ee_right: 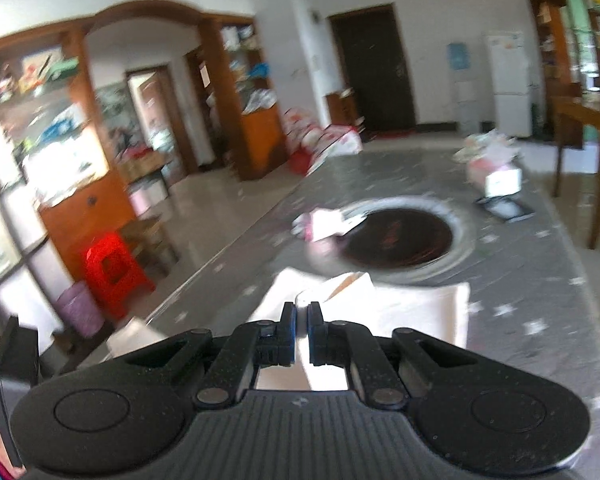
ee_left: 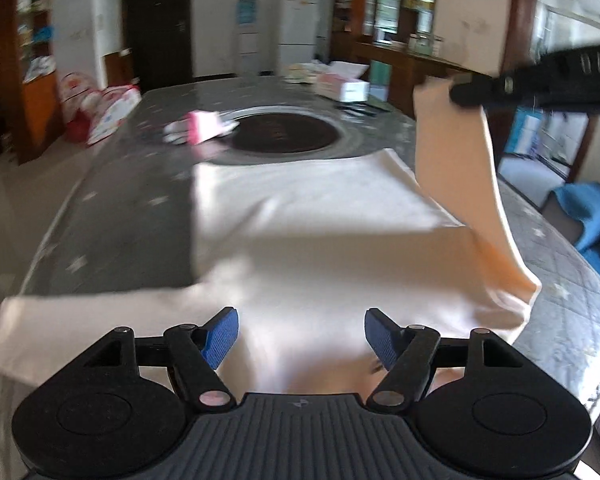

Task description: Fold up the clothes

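Note:
A cream T-shirt [ee_left: 308,216] lies spread on the grey table [ee_left: 132,200]. One sleeve stretches out at the near left. My left gripper [ee_left: 301,338] hovers open just above the shirt's near edge, its blue pads [ee_left: 220,338] wide apart with nothing between them. My right gripper [ee_left: 466,90] comes in from the upper right, shut on the shirt's right sleeve [ee_left: 456,160] and holding it up off the table. In the right wrist view, that gripper [ee_right: 302,322] pinches a bunch of cream cloth [ee_right: 340,288] between its nearly closed fingers, with the shirt [ee_right: 420,316] below.
A round dark inset [ee_left: 284,132] with a glass ring sits mid-table, a pink and white packet [ee_left: 202,126] at its left edge. Boxes and papers [ee_left: 340,80] lie at the far end. A red stool [ee_right: 114,272], wooden cabinets [ee_right: 60,152] and a blue chair [ee_left: 588,212] flank the table.

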Available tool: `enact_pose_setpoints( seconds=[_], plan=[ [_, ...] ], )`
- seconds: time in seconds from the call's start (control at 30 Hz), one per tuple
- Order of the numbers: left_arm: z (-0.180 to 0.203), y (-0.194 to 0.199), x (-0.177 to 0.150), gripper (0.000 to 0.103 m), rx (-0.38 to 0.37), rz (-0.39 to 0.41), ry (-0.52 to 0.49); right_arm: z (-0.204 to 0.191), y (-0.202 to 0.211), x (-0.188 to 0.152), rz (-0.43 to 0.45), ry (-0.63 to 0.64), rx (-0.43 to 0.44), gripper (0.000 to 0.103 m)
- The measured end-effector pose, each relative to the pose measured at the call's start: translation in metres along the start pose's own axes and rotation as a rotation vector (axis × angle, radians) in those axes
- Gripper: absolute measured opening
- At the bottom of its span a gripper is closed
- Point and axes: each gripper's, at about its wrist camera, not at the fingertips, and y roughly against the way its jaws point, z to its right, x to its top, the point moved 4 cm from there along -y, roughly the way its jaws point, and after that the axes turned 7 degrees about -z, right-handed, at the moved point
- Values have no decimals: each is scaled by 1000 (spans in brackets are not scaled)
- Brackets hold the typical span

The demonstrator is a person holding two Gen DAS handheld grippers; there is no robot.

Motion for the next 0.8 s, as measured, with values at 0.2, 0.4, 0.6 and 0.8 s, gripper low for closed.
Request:
enact_pose_setpoints(
  seconds=[0.2,0.4,0.6,0.8],
  plan=[
    [-31,10,-12,73,33,4,75,-36,-52,-29,-144,53,61,5],
    [-35,13,-16,73,33,7,99,-47,-61,-47,-198,71,91,14],
    [-32,15,-9,73,19,31,96,-19,-42,-43,-195,107,22,24],
    [-16,10,1,66,-43,45,59,31,-26,-68,-259,110,-100,24]
  ],
)
